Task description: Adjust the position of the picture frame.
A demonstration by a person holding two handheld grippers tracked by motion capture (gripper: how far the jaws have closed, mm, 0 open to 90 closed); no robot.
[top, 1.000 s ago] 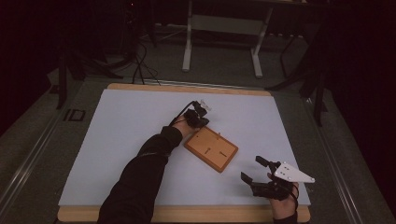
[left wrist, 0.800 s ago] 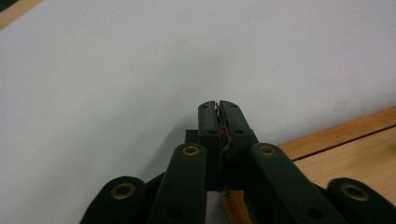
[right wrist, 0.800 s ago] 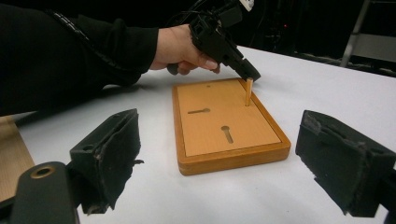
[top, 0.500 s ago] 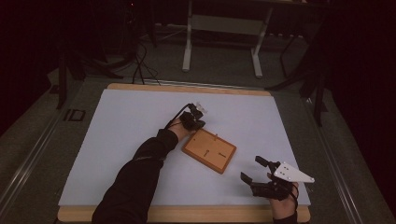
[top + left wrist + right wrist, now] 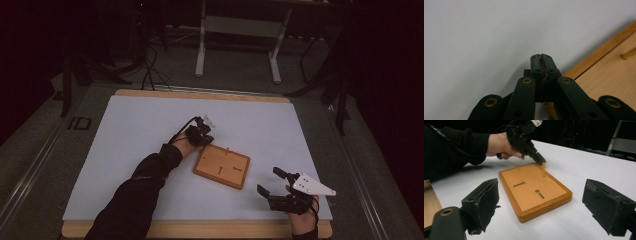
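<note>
A flat wooden board (image 5: 222, 166) lies mid-table; it also appears in the right gripper view (image 5: 534, 190), with two keyhole slots cut in its top. A short wooden peg (image 5: 544, 170) stands upright near its far edge. My left gripper (image 5: 210, 140) hovers at the board's far left corner, jaws shut with nothing between them. Its tip (image 5: 540, 161) is just beside the peg's top. In the left gripper view, the shut jaws (image 5: 541, 56) point at the white mat, with the board (image 5: 609, 82) and peg (image 5: 627, 53) off to the right. My right gripper (image 5: 272, 182) (image 5: 546, 205) stands open near the front edge.
The white mat (image 5: 140, 150) covers a wood-rimmed table (image 5: 200, 230). A metal stand's legs (image 5: 235, 45) and cables (image 5: 150, 65) lie on the floor beyond the far edge. Open mat surrounds the board on the left and the far side.
My left gripper has slid a little to the left and nearer along the board's far corner, staying shut. The right gripper has held still.
</note>
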